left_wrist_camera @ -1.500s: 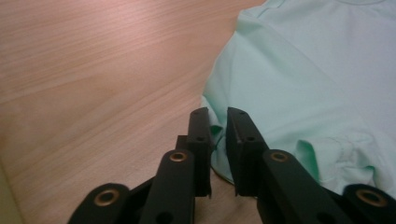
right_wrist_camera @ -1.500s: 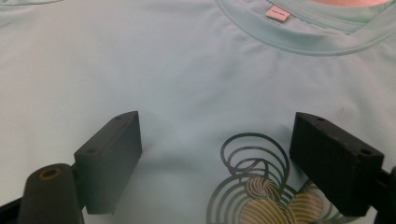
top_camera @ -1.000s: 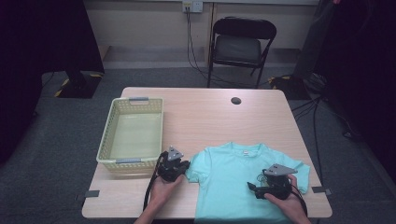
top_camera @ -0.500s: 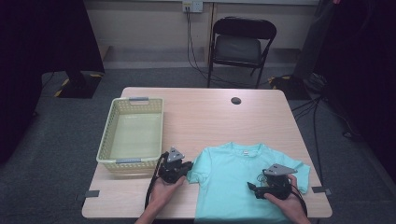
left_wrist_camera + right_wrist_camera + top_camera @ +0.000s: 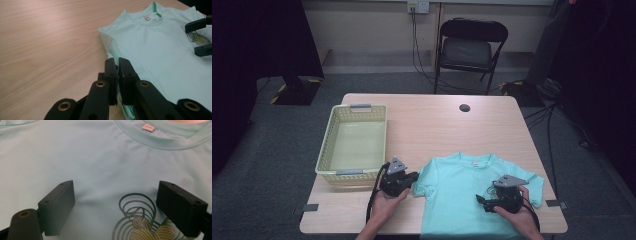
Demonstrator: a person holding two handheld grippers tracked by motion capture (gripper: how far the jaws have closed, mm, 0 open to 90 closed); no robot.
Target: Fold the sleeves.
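Pinching the sleeve edge of the mint T-shirt (image 5: pixel 160 52), the left gripper (image 5: pixel 117 62) is clamped tight, while the right gripper (image 5: pixel 116 202) hovers wide open above its printed chest.

One T-shirt (image 5: pixel 472 192), one basket (image 5: pixel 354 142), one table (image 5: pixel 437 120), one folding chair (image 5: pixel 469 50), two hand-held grippers.
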